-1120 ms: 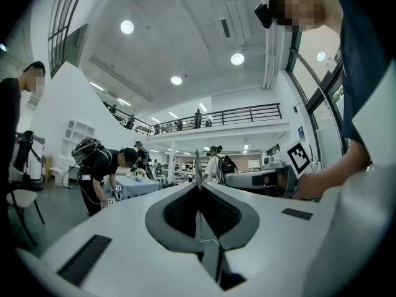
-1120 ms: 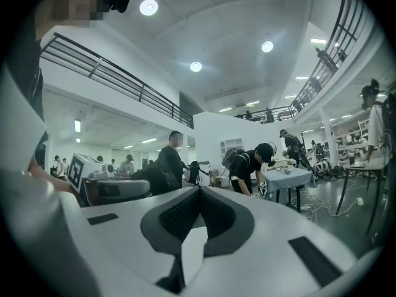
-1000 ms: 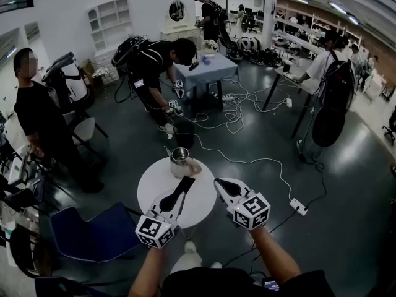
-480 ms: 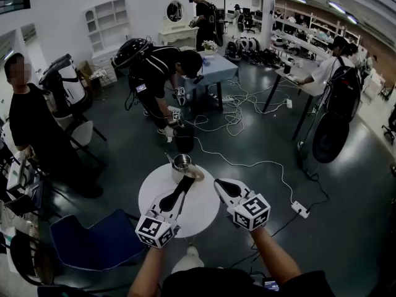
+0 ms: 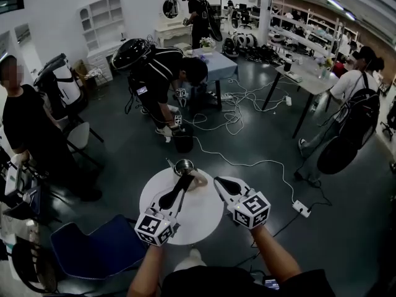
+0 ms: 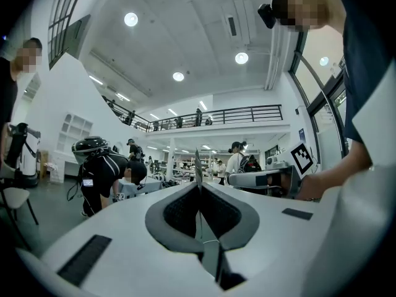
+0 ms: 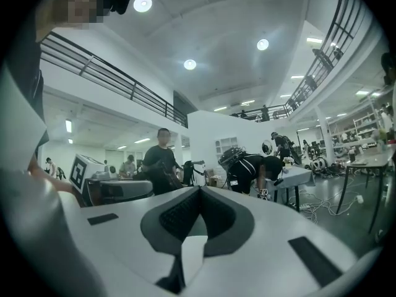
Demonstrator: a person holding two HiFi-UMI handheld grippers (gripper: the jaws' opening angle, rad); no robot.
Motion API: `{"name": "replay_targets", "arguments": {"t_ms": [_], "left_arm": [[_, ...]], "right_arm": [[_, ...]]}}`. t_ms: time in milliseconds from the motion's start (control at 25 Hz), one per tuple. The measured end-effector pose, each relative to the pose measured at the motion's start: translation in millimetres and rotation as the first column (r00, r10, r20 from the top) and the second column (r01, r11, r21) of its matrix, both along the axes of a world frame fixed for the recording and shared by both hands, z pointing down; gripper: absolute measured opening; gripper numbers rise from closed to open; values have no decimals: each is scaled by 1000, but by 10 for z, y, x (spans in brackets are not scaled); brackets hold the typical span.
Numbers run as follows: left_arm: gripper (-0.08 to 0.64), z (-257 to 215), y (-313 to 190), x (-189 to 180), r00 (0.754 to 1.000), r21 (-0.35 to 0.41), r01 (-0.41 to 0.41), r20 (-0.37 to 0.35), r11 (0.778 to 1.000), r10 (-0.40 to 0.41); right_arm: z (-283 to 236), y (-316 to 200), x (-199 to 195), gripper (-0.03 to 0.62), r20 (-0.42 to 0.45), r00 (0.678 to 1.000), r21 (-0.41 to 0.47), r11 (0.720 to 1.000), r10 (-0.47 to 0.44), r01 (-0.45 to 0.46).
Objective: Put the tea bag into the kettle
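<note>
A small metal kettle (image 5: 183, 166) with an open top stands at the far edge of the round white table (image 5: 198, 218). My left gripper (image 5: 187, 179) reaches to just in front of it, shut. A thin flat sliver, the tea bag (image 6: 197, 163), sticks up edge-on between its tips in the left gripper view, with a fine string behind. In the head view a tan piece (image 5: 199, 179) shows at those tips. My right gripper (image 5: 218, 182) hovers over the table's right side, shut with nothing in it (image 7: 199, 189).
A blue chair (image 5: 99, 249) stands at the table's near left. Beyond the table are a black bin (image 5: 183, 140), white cables (image 5: 247, 166) and a power strip (image 5: 299, 208) on the dark floor. One person bends over (image 5: 161, 73); another stands at left (image 5: 31, 129).
Both grippers keep their pose. The view has shifted a little, so table and kettle sit lower in the picture. People in the background have moved.
</note>
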State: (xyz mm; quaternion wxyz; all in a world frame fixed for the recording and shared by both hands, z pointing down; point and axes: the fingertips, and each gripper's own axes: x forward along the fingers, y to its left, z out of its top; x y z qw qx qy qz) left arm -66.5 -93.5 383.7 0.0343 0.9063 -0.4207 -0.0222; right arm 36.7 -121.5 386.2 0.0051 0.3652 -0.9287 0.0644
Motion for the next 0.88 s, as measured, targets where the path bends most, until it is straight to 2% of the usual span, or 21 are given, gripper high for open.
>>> {"name": "replay_targets", "arguments": {"t_ms": [320,480,600,760,880], "left_arm": [[18,48,-418,-59,1000,-26,-13,-9,1000,12],[17,-2,-596,-129,1000,-19,-7,0,1000,7],[17,-55,-720,-230,999,-18,-18,-29,1000,18],[17,-9,-866,-289,1000,-2,-28,2,1000,28],[17,44,-955,-395,999,-3,-30,-10,1000,30]], "right_arm": [[24,-391,-87,17,-12,1000,-13,1000,19,-19],[-5,-555,-165,17,-22,999,-13,999,29,-30],[-44,-688,-264,17,-26,999,-13,999,37,-38],[-14,-862,-328,17,-37,998,-3,999,49,-49],[42,-951,-401,17,-38,998,-3,998,57,-57]]}}
